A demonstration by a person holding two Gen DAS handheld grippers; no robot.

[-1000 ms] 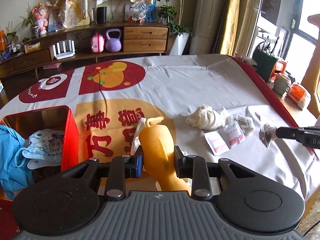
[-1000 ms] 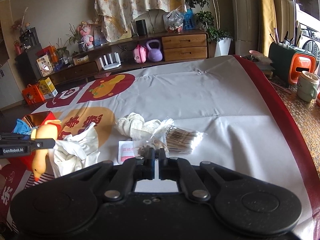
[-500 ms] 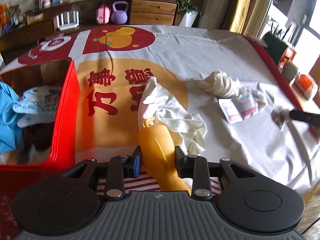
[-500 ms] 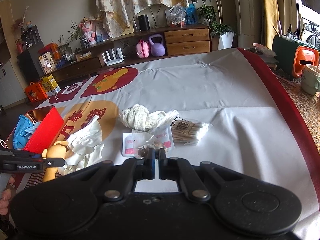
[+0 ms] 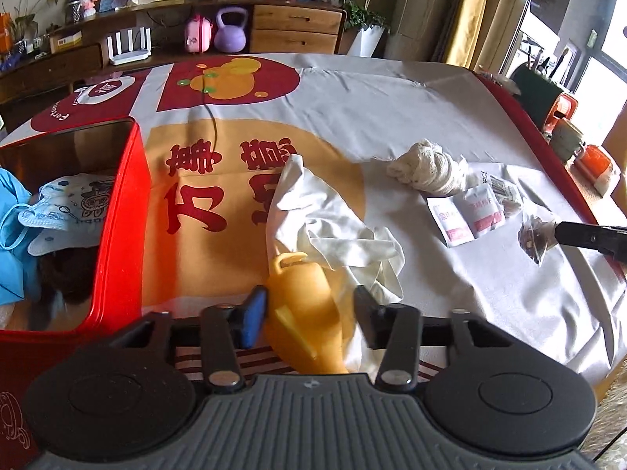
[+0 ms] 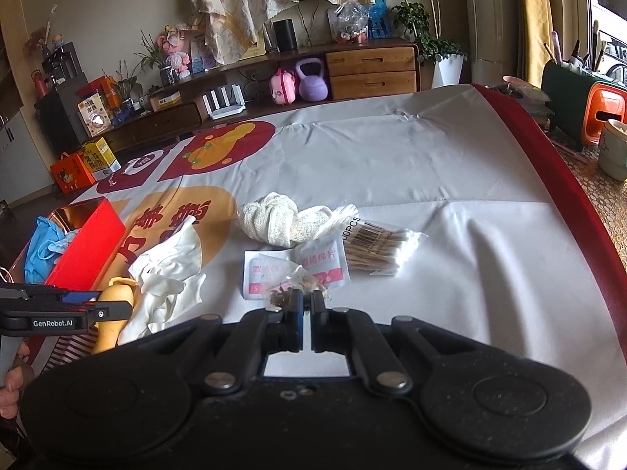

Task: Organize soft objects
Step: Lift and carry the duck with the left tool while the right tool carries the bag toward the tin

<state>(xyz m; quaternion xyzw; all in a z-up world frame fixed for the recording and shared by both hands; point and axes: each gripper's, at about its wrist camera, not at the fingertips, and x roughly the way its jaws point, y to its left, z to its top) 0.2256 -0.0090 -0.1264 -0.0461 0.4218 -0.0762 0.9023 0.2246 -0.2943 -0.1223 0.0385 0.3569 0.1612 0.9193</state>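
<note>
My left gripper (image 5: 309,307) has just been opening its jaws, which now stand partly apart around the yellow rubber duck (image 5: 303,305), the blue pad at its flank and the other pad clear of it, while the duck lies on the tabletop (image 5: 392,109) just beside the red box (image 5: 121,211) and against the crumpled white gloves (image 5: 333,227). My right gripper (image 6: 307,305) has its jaws pinched tight on a small clear packet of dark bits (image 6: 292,288), held just over the pink-printed sachets (image 6: 274,270). Beyond them lie the knotted gauze roll (image 6: 274,219) and the bag of cotton swabs (image 6: 376,246).
</note>
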